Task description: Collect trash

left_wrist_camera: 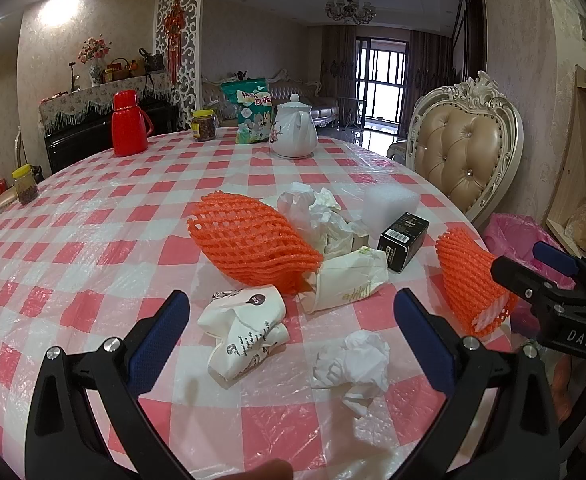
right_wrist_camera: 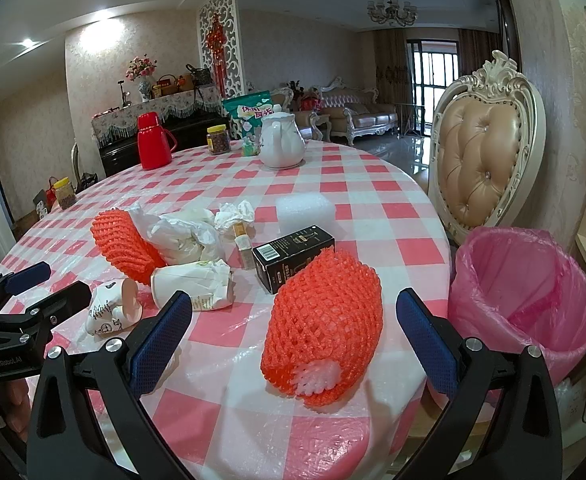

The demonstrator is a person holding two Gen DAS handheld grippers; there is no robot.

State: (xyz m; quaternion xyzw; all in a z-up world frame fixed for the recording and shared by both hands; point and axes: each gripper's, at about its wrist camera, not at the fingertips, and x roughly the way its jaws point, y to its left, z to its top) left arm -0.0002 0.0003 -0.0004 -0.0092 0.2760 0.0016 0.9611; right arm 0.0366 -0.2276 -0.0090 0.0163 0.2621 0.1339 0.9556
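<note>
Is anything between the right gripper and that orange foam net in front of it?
Nothing visible. The orange foam net lies on the checked tablecloth straight ahead of the open right gripper, nothing between them.

Bright, sharp pics; ceiling spot glare, fisheye warp at edges

Left tongs [left_wrist_camera: 291,340] and right tongs [right_wrist_camera: 293,340] gape wide, tilted downward.

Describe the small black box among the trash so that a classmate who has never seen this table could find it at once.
Start at the round table with the pink-and-white checked cloth, then find the trash near the pink-lined bin. The black box lies there, touching an orange foam net, in front of a white foam block. It is the only dark, hard-edged item, with a white barcode label.
</note>
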